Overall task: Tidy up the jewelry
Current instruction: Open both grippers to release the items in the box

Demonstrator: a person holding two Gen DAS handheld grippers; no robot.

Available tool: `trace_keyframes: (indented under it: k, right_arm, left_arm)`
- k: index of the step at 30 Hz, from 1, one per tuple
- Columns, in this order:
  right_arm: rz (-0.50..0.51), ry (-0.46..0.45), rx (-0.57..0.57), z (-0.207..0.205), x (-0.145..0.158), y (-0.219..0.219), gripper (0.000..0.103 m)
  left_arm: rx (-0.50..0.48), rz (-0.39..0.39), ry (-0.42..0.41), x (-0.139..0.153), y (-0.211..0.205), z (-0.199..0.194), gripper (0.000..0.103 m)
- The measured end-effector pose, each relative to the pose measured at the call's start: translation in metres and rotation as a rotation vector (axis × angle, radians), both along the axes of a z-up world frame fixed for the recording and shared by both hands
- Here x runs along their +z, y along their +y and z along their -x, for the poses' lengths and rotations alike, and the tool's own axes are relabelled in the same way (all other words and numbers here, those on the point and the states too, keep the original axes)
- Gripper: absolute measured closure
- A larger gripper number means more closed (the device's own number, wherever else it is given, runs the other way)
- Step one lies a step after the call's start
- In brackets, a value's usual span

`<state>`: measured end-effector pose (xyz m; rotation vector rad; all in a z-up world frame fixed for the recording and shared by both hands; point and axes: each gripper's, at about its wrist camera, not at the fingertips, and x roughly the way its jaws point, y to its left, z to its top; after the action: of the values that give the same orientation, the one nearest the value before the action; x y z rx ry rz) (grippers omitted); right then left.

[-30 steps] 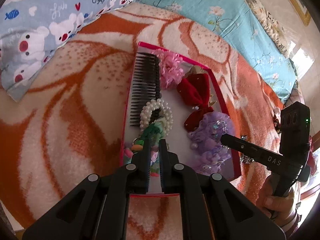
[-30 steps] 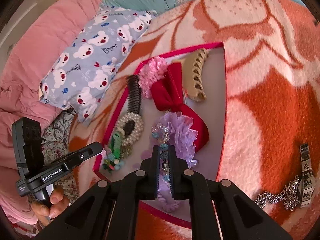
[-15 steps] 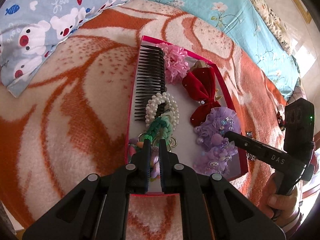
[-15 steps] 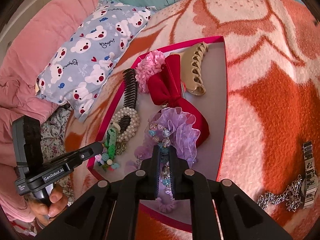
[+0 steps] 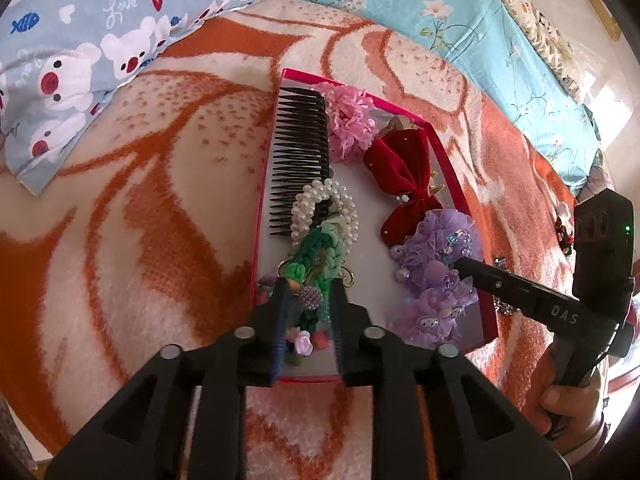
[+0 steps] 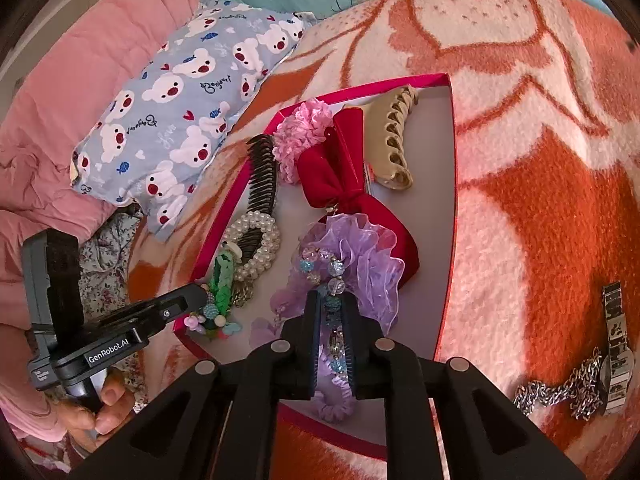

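Both hand-held grippers' jaws opening since

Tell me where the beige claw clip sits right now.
In the right wrist view, the beige claw clip lies in the far right part of the pink tray, just right of the red bow.

orange & white fleece blanket (image 5: 160, 200) covers the bed. blue pillow w/ white bear print (image 5: 80, 40) lies at its far left edge, partly on the blanket. teal floral sheet (image 5: 460, 28) runs behind the blanket, pillow corner touching it. pink quilt (image 6: 72, 92) bunched up beside the pillow, w/ grey floral cloth (image 6: 104, 264) below it
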<state>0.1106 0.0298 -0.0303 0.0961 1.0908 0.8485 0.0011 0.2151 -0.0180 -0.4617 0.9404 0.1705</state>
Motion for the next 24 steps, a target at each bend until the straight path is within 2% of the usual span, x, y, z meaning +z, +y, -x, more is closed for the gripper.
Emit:
trace_keyframes:
  k: [1, 3, 6, 16, 24]
  right_arm:
    - [-0.009, 0.004, 0.0, 0.0, 0.001, -0.002, 0.077]
    - [-0.022, 0.003, 0.003, 0.002, 0.004, -0.003, 0.061]
    - [-0.027, -0.005, 0.01, 0.006, 0.01, -0.005, 0.06]
    - [-0.06, -0.021, 0.008, 0.013, 0.026, -0.014, 0.06]
    - [-0.02, -0.059, 0.002, 0.02, 0.028, -0.019, 0.059]
  left_arm:
    - [0.002, -0.008, 0.004, 0.001, -0.001, 0.0, 0.067]
    - [-0.003, -0.006, 0.001, 0.002, -0.003, 0.002, 0.063]
    - [-0.003, -0.029, 0.004, 0.004, -0.006, 0.003, 0.063]
    - [-0.009, -0.034, 0.003, 0.008, -0.01, 0.008, 0.063]
    - [-0.008, -0.041, 0.003, 0.011, -0.012, 0.013, 0.061]
